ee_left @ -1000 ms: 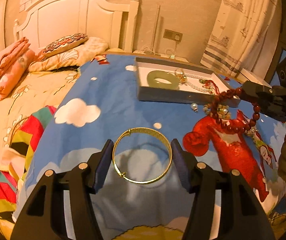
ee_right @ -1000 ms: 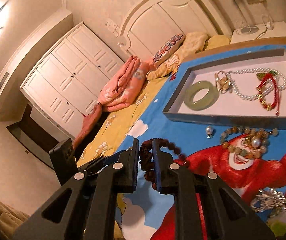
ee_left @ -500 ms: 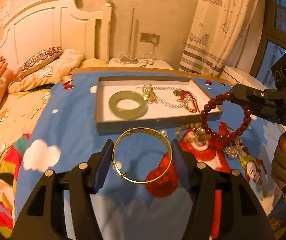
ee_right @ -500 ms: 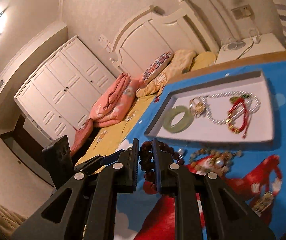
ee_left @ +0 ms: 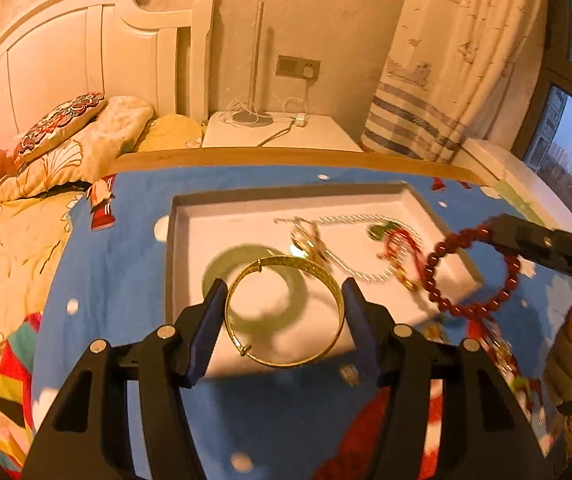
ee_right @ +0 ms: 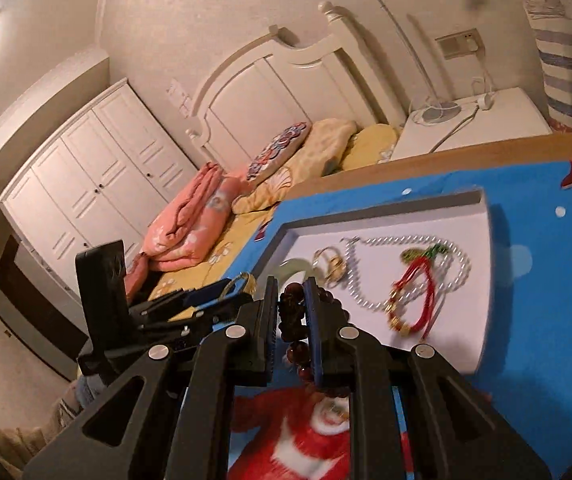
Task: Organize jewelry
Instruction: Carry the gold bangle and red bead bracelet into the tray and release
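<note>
The left gripper (ee_left: 284, 316) is clamping a gold bangle (ee_left: 285, 311) across its width, the pads (ee_left: 208, 322) pressing its outer rim on both sides so the ring is lying flat between them. Just beyond the tips, a green jade ring (ee_left: 254, 282) is resting in the near part of a white tray (ee_left: 222, 232), so the bangle is hanging above the tray's near edge. The right gripper (ee_right: 291, 312) is pinching a red bead bracelet (ee_left: 472, 272) between nearly closed fingers; in the left view its loop is dangling under the tips, over the tray's right corner. Farther ahead of both sets of fingers, a pearl necklace (ee_right: 408, 272) and a red cord bracelet (ee_right: 416, 296) are already lying in the tray, which is sitting on a blue cartoon cloth (ee_right: 546, 264).

The step in hand looks like carrying both pieces in to set them down. To do it well, each gripper should be lowering close to a bare patch of the tray floor before opening, the bangle kept clear of the jade ring and the beads clear of the pearls, so nothing is tangling or rolling off.
</note>
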